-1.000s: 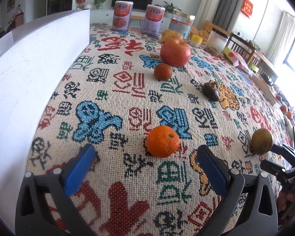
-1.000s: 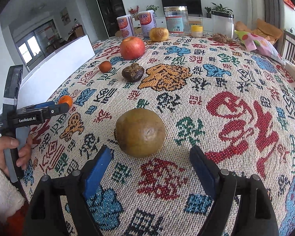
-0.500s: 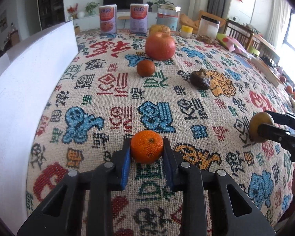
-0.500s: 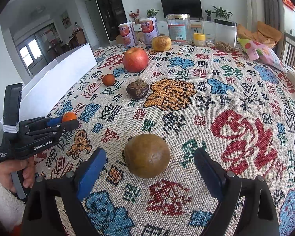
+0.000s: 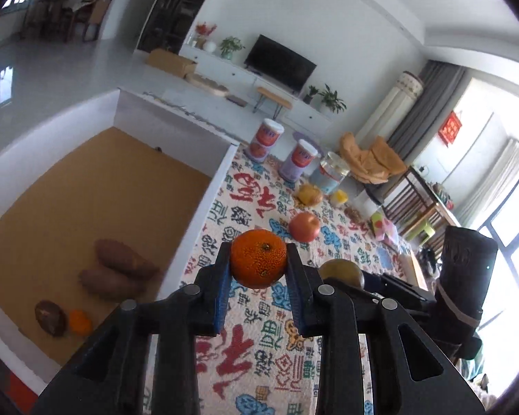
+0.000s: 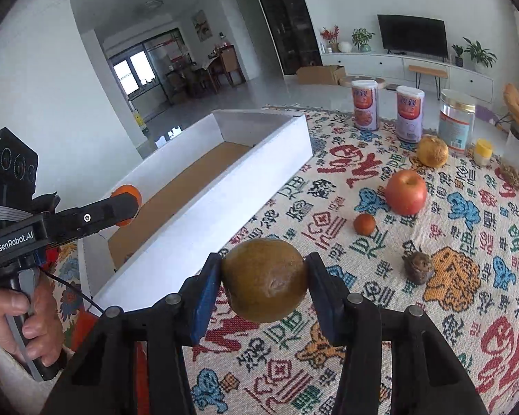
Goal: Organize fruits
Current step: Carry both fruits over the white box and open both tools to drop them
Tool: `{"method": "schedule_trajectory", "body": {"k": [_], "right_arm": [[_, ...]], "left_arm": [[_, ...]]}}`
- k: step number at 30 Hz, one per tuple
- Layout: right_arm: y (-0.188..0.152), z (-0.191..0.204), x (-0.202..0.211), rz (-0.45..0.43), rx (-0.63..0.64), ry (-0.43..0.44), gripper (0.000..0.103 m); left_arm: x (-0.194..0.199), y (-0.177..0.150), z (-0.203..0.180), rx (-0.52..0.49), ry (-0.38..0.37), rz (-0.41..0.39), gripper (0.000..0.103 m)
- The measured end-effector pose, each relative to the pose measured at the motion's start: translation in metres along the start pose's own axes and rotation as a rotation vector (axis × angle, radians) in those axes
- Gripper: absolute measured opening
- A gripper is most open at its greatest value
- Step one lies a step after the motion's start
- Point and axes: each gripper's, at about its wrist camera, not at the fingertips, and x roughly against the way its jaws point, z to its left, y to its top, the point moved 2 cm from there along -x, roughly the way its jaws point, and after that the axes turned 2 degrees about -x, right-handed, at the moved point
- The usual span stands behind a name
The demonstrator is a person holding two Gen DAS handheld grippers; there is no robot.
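Observation:
My left gripper (image 5: 258, 257) is shut on an orange mandarin (image 5: 258, 263) and holds it in the air beside the white box (image 5: 176, 207). In the right wrist view that mandarin (image 6: 126, 204) hangs near the box's near end. The jaws of my right gripper (image 6: 264, 269) are closing, with their pads pressed on a round brown-green fruit (image 6: 264, 280) lifted above the cloth. On the table lie a red apple (image 6: 405, 192), a small orange (image 6: 364, 224), a dark wrinkled fruit (image 6: 418, 267) and a yellowish fruit (image 6: 432, 151).
The box's brown floor bears two sweet potatoes (image 5: 121, 269), a dark fruit (image 5: 50, 318) and a small orange (image 5: 79, 321). Two cans (image 6: 365, 105) and a jar (image 6: 456, 122) stand at the table's far edge. A hand (image 6: 24, 321) grips the left handle.
Both grippers have closed on their fruits and lifted them off the cloth. The left one has swung up toward the box, whose inside now shows.

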Motion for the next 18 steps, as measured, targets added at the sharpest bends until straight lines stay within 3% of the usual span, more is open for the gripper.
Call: {"method": "schedule_trajectory", "body": {"k": [4, 7, 10, 12, 14, 16, 18], "right_arm": [[0.050, 0.070, -0.057, 0.043, 0.094, 0.098, 0.050], [0.069, 0.099, -0.114, 0.114, 0.145, 0.076, 0.050], [0.074, 0.109, -0.161, 0.176, 0.172, 0.011, 0.050], [0.073, 0.109, -0.181, 0.214, 0.173, -0.022, 0.050], [0.073, 0.103, -0.189, 0.225, 0.144, -0.051, 0.051], [0.080, 0.096, -0.174, 0.163, 0.116, -0.058, 0.053], [0.086, 0.089, -0.145, 0.074, 0.101, -0.058, 0.074]], "left_arm": [[-0.013, 0.019, 0.079, 0.151, 0.168, 0.047, 0.029], [-0.039, 0.010, 0.127, 0.259, 0.250, 0.131, 0.029], [-0.059, -0.001, 0.148, 0.311, 0.267, 0.184, 0.031], [-0.064, -0.005, 0.154, 0.334, 0.295, 0.190, 0.040], [-0.062, -0.005, 0.150, 0.347, 0.295, 0.160, 0.063], [-0.054, -0.002, 0.136, 0.326, 0.298, 0.116, 0.071], [-0.048, 0.001, 0.110, 0.261, 0.291, 0.073, 0.078]]}}
